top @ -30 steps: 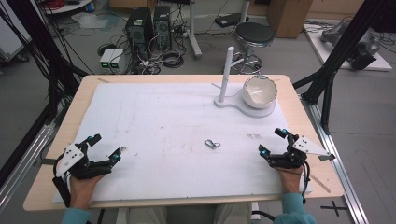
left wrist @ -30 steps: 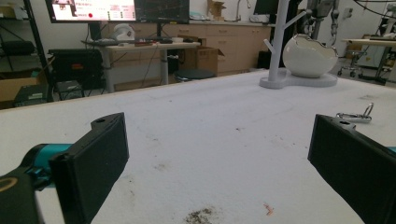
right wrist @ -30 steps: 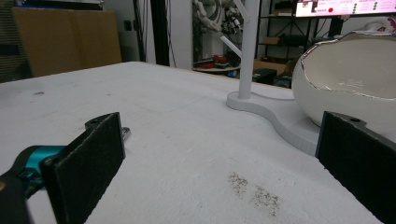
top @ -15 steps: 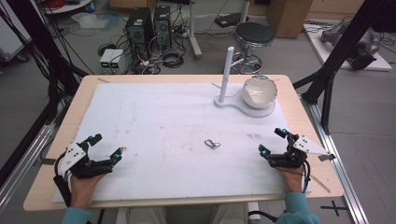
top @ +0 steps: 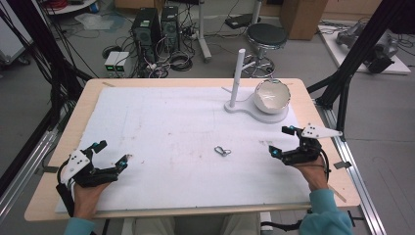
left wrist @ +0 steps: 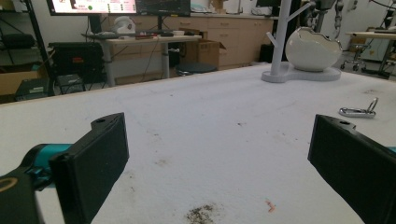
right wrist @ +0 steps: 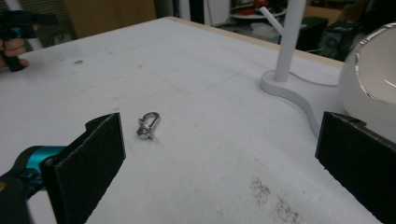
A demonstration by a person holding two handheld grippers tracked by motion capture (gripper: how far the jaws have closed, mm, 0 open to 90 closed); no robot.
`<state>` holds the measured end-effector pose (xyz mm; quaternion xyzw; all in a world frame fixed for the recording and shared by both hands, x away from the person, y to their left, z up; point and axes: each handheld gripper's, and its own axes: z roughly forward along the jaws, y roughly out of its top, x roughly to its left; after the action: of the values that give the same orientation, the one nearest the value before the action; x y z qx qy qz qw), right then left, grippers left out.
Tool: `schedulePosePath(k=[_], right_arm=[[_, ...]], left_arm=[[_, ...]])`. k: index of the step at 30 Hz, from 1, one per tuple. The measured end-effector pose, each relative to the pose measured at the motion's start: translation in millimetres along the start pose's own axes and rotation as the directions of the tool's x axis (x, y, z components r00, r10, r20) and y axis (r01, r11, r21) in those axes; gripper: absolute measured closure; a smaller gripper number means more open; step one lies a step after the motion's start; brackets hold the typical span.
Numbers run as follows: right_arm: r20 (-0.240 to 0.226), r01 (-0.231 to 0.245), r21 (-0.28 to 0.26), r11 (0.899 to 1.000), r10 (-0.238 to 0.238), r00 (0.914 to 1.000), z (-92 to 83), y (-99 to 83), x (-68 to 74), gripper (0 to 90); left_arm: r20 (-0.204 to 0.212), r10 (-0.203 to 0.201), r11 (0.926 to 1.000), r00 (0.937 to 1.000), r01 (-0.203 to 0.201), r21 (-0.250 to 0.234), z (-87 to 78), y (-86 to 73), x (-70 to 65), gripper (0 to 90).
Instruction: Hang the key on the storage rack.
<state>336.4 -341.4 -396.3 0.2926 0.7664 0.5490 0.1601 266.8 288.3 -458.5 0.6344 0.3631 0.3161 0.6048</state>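
Note:
A small silver metal clip [top: 222, 151] lies flat near the middle of the white table cover [top: 171, 127]. It appears at the right of the left gripper view [left wrist: 358, 111] and just past the left jaw in the right gripper view [right wrist: 148, 125]. My left gripper [top: 113, 153] rests open at the front left, far from the clip, with nothing between its jaws. My right gripper [top: 284, 142] rests open at the front right, a short way right of the clip, also with nothing in it. A white stand [top: 236, 78] with an upright post and a white bowl [top: 271, 95] sits at the back right.
The stand's flat base [right wrist: 289, 93] and bowl [right wrist: 373, 70] lie close ahead of the right gripper. The wooden table edge [top: 195, 82] frames the cover. Beyond it are computer towers [top: 151, 24], cables and a stool [top: 266, 36] on the floor.
My left gripper has shifted slightly right and toward the front edge. My right gripper has held still and the clip has not moved.

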Motion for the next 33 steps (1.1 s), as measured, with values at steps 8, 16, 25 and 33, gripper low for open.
schedulePosePath(k=[8,16,25,33], right_arm=[[-0.093,0.068,0.094,0.993,-0.059,0.9939,17.6,42.3,-2.7,0.7],[-0.192,0.156,0.235,0.959,-0.112,0.9750,47.5,67.0,2.1,0.6],[-0.307,0.276,0.346,0.897,-0.170,0.9364,79.1,78.0,15.6,0.7],[-0.373,0.347,0.399,0.849,-0.196,0.9071,97.8,73.7,22.4,4.4]], left_arm=[[0.000,0.004,1.0000,1.0000,-0.004,0.001,0.1,0.1,-0.7,5.6],[0.002,0.004,1.0000,1.0000,-0.004,0.001,0.3,0.1,-0.5,5.6],[0.002,0.009,1.0000,1.0000,-0.009,0.004,0.3,0.1,-1.0,5.6],[0.004,0.011,0.9999,0.9999,-0.011,0.004,0.2,0.1,-0.7,5.6]])
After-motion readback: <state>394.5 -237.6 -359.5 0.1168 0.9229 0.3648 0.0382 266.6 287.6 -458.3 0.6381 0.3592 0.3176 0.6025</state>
